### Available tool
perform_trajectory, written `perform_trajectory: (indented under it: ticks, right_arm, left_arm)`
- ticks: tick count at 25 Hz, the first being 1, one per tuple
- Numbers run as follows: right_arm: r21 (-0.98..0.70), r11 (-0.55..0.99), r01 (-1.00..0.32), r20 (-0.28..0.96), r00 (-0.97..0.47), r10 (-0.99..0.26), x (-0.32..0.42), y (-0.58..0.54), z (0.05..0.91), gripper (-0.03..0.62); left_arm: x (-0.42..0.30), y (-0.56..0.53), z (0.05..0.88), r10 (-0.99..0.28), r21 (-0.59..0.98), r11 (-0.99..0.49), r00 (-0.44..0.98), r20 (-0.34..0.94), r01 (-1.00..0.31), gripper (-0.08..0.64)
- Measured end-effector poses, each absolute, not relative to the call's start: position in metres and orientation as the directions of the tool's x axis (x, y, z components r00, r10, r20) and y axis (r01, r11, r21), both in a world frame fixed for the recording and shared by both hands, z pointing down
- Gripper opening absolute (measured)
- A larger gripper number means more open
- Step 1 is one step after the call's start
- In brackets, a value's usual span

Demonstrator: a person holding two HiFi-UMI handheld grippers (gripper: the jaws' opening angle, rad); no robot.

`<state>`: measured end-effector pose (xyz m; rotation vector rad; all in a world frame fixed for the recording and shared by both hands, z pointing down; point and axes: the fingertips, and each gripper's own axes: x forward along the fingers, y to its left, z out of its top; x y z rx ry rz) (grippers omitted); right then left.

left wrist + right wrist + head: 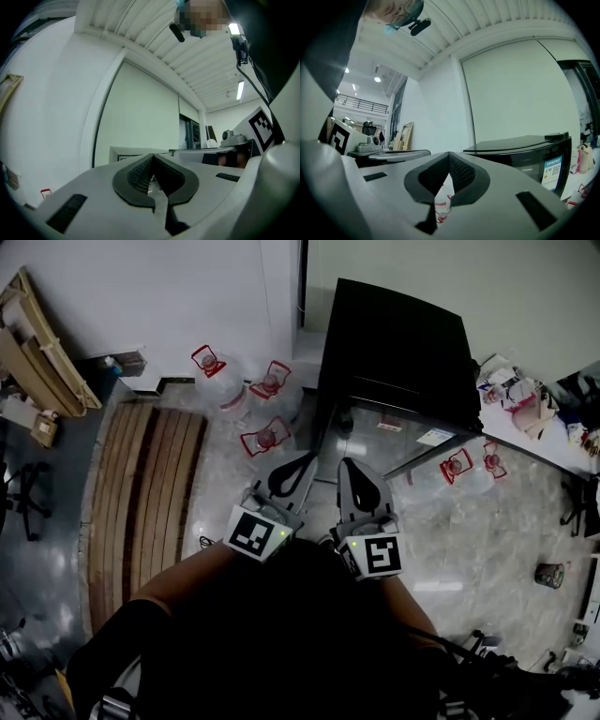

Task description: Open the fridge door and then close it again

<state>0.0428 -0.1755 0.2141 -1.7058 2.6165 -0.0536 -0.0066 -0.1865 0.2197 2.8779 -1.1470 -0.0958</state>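
A low black fridge (394,343) stands on the floor against the far wall, its glossy front (403,432) facing me; the door looks closed. In the right gripper view the fridge (529,150) sits just right of the jaws, with a blue-and-white sticker on its front. My left gripper (302,461) and right gripper (345,465) hover side by side in front of it, pointing at it and touching nothing. The left gripper's (152,157) black pads meet at the tips with nothing between them. The right gripper's (449,154) tips also meet, holding nothing.
Large water bottles with red handles lie on the floor left of the fridge (267,435) and to its right (457,465). A slatted wooden bench (150,493) lies at the left. A cluttered table (525,409) stands at the right. Wooden frames (42,352) lean on the left wall.
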Motion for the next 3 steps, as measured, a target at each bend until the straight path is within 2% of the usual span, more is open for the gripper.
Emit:
perform_trajectory:
  ticks: [3]
  right_arm:
    - [-0.032,0.403,-0.915,0.001,-0.404,-0.915,0.0437,-0.1760,0.2096,0.015]
  left_arm:
    - [-0.0021,-0.1890,0.2176,-0.686,0.055,-0.727,0.726,-0.039,-0.684,0.007]
